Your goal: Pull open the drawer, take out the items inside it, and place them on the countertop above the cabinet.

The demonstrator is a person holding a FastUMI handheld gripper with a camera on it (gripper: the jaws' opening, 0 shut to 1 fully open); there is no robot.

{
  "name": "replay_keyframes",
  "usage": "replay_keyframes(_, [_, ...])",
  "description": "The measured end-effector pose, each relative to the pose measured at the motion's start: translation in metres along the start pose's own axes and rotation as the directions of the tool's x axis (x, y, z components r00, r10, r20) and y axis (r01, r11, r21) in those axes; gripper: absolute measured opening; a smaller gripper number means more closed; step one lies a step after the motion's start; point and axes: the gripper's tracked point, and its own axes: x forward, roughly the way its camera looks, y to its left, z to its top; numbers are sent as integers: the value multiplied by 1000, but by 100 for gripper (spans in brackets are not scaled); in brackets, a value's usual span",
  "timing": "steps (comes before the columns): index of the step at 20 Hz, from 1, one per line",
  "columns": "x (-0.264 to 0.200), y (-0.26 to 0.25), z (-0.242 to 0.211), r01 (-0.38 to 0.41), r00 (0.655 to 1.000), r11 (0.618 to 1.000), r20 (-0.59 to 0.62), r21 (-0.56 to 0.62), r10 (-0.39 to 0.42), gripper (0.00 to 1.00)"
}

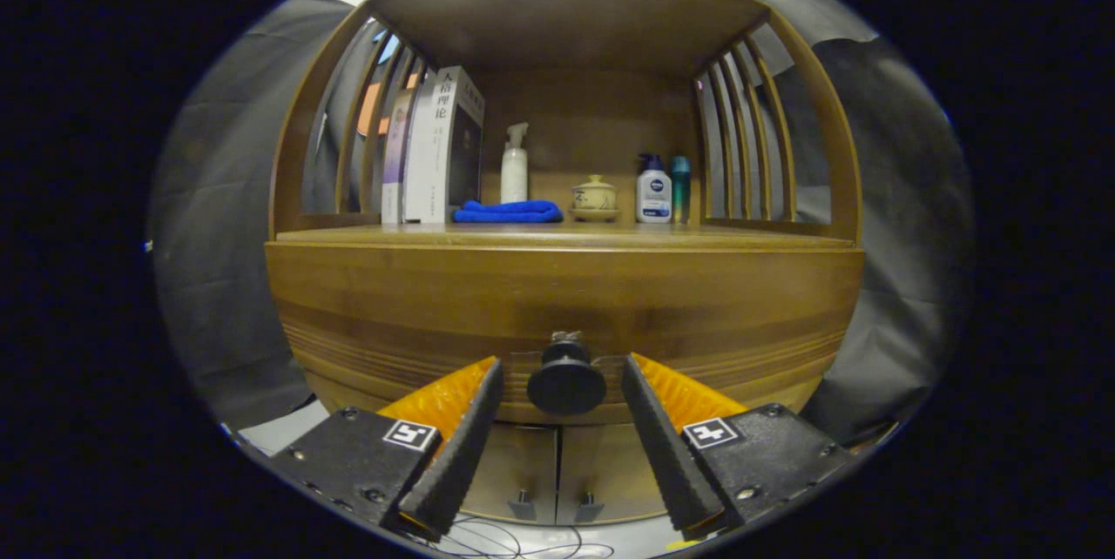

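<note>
A wooden cabinet faces me, with its drawer front (566, 306) shut flush under the countertop (557, 235). A round black knob (566, 383) sticks out of the drawer's middle. My gripper (562, 365) is open, its two black fingers with orange backs standing either side of the knob, a gap on each side. The left finger (475, 420) and the right one do not touch the knob. The drawer's contents are hidden.
On the countertop stand several books (440, 150), a folded blue cloth (510, 212), a white spray bottle (515, 165), a small lidded ceramic pot (594, 196), a white pump bottle (653, 191) and a teal bottle (680, 185). Two lower cabinet doors (557, 468) are shut. Cables lie on the floor.
</note>
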Motion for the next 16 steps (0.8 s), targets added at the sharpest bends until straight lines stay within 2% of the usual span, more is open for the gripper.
replay_keyframes(8, [11,-3,1,38,999,999,6,5,-38,47])
replay_keyframes(13, [9,-3,2,34,999,999,-21,14,-33,39])
replay_keyframes(16, [4,-2,0,30,999,999,-27,11,-30,38])
